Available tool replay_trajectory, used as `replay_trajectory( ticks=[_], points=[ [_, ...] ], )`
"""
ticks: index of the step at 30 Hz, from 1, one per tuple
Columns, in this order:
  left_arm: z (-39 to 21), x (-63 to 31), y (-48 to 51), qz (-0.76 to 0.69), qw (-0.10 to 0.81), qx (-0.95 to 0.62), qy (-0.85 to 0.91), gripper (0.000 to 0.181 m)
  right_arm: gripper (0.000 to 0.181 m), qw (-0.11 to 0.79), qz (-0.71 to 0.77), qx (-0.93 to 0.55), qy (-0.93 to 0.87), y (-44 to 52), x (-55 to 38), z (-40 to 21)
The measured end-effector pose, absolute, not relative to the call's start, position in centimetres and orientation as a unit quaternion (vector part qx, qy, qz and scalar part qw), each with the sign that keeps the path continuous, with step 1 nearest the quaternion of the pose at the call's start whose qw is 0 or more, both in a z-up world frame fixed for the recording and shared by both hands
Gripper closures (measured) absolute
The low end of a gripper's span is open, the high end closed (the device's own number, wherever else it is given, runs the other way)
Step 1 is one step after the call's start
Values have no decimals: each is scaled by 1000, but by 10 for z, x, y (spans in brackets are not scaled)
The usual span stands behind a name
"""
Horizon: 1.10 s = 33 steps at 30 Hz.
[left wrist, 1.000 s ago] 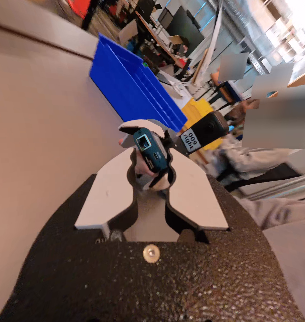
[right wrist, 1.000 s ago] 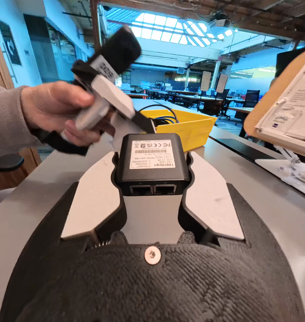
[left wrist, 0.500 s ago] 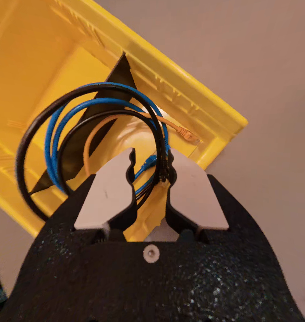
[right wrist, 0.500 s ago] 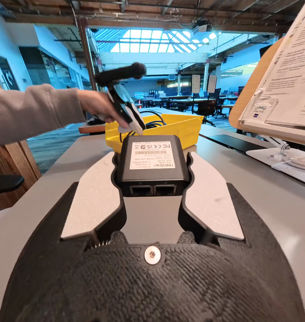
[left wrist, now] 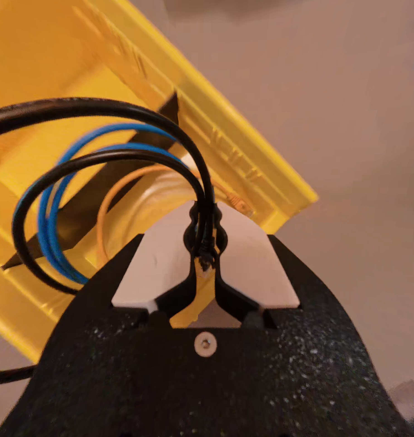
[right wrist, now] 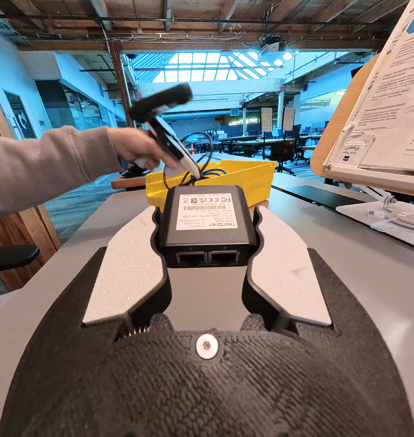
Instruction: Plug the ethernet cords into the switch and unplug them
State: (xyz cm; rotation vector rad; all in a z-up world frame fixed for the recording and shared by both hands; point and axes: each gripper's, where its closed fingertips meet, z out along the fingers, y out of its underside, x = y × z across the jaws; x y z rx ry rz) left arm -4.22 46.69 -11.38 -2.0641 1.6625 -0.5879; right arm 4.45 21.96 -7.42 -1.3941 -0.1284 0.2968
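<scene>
The yellow bin point(left wrist: 236, 132) stands on the table point(right wrist: 343, 260) just behind the switch point(right wrist: 207, 217). The right gripper point(right wrist: 207, 236) is clenched on the switch, and its 2 ports are empty. Over the bin, the left gripper point(left wrist: 204, 227) has pinched the black cord point(left wrist: 130, 153) near its plug. I judge that nothing is plugged yet; plugging and unplugging remain.
</scene>
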Motion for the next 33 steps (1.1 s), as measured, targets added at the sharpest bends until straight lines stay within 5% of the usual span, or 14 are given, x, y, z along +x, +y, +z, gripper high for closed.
replay_trajectory(
  ticks=[1, 7, 12, 22, 33],
  points=[
    [-92, -41, 463, -250, 232, -735, 585, 170, 106, 756, 138, -637, -59, 219, 45, -74],
    [36, -45, 399, -506, 282, -651, 491, 170, 106, 764, 141, -627, -61, 217, 46, -71],
    [65, -56, 325, -667, 210, -577, 421, 170, 107, 767, 131, -624, -70, 215, 43, -70],
    [-71, -50, 248, -535, 216, -619, 534, 170, 107, 783, 145, -602, -53, 207, 50, -65],
    [-123, -34, 207, -449, 182, -582, 653, 162, 106, 784, 154, -599, -55, 206, 50, -64]
  ],
)
